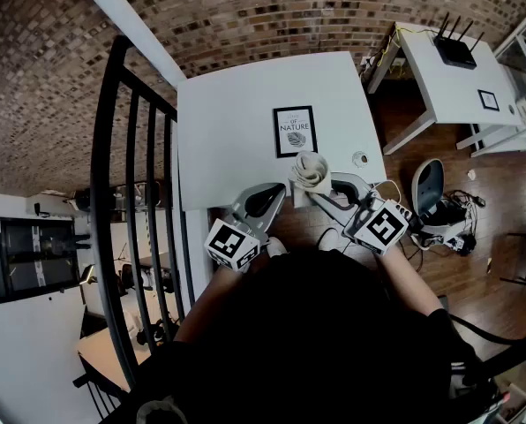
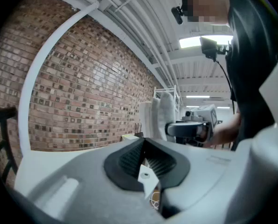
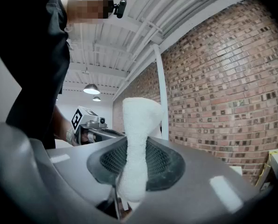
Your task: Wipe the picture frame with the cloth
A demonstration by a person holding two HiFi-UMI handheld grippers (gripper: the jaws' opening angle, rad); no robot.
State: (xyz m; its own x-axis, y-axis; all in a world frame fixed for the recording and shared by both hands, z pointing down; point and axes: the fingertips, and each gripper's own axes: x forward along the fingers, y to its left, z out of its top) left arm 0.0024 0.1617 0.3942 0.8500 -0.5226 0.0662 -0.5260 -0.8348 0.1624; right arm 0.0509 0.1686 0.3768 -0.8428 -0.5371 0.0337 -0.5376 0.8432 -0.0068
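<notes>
**Inspector:** Right gripper (image 3: 133, 158): jaws clamped on the cloth (image 3: 139, 125), a folded white roll standing up between the pads, most of it proud of the tips. Left gripper (image 2: 146, 161): jaws closed together, nothing between them.

**Supervisor:** Position against the picture frame (image 1: 295, 131)?

**Inspector:** The frame lies flat on the white table (image 1: 232, 122), print upward. The cloth is at the frame's near-right corner and appears raised off it; contact cannot be confirmed. The left gripper sits near-left of the frame, apart from it. A small round object (image 1: 360, 158) lies right of the frame, clear of it.

**Supervisor:** Recommendation for the wipe?

**Inspector:** In my judgement, tip the right gripper down so the free end of the cloth meets the glass, not the jaw tips. Press lightly: the frame is loose and would likely slide toward its far side under a hard push. The closed left gripper could rest on the frame's left border to pin it. Stroke along the frame's long side, and stop short of the round object.
</notes>
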